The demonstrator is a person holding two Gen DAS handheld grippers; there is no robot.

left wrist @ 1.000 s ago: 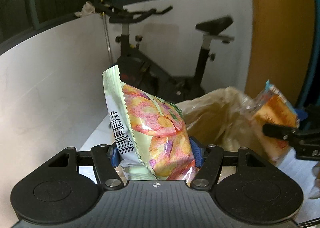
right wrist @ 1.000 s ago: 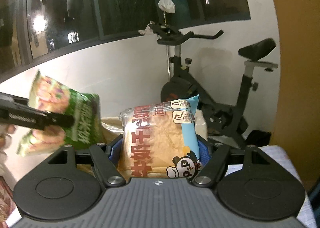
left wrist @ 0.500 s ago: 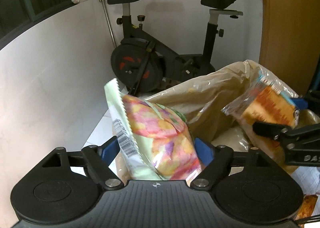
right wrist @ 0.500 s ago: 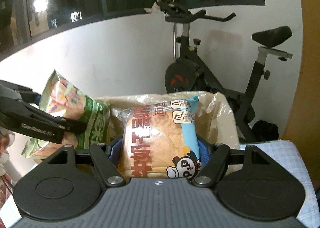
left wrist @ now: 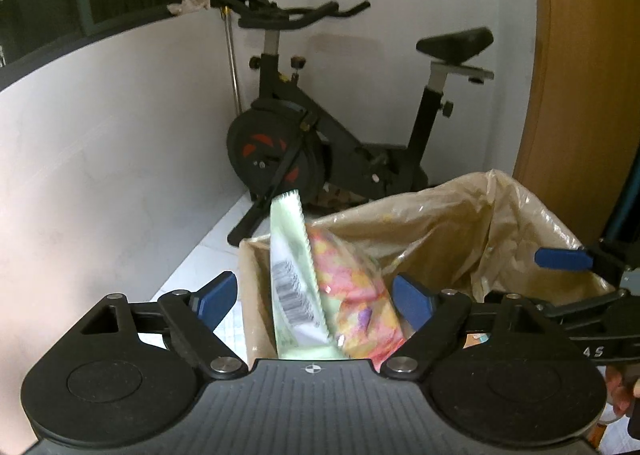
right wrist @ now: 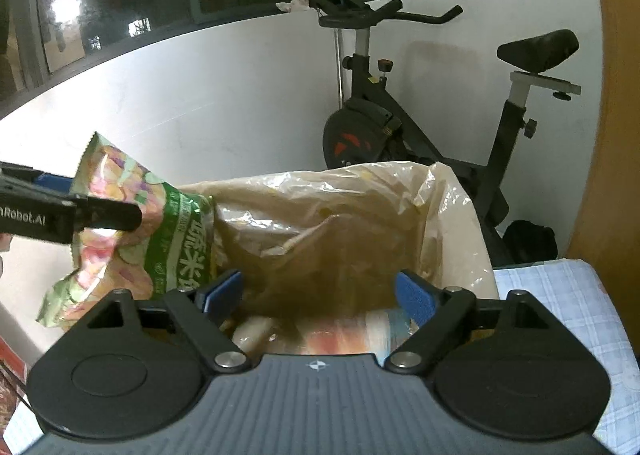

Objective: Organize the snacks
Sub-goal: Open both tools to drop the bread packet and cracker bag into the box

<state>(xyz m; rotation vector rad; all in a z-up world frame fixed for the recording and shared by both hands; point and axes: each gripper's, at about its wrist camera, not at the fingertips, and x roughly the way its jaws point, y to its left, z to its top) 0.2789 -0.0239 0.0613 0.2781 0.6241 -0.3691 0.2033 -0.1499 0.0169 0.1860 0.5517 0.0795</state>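
Note:
A cardboard box lined with a clear plastic bag point(left wrist: 460, 207) point(right wrist: 360, 175) stands right in front of both grippers. My left gripper point(left wrist: 314, 297) point(right wrist: 92, 199) hangs over its left edge and its jaws are opening. A green and pink snack bag point(left wrist: 344, 295) point(right wrist: 140, 223) sits tilted and loose between the blue pads point(left wrist: 216, 299), which no longer press on it. Over the box's middle, my right gripper point(right wrist: 318, 293) point(left wrist: 568, 281) is opening too, with nothing between its pads. An orange bread packet point(right wrist: 340, 337) lies below it inside the box.
A black exercise bike point(left wrist: 320, 159) point(right wrist: 400, 127) stands behind the box against a white wall. A wooden panel point(left wrist: 580, 95) rises on the right. A blue checked cloth point(right wrist: 560, 295) covers the surface right of the box.
Both grippers' jaws have spread. The bread packet left the right gripper and dropped into the box. The snack bag has tipped and slid lower between the left pads.

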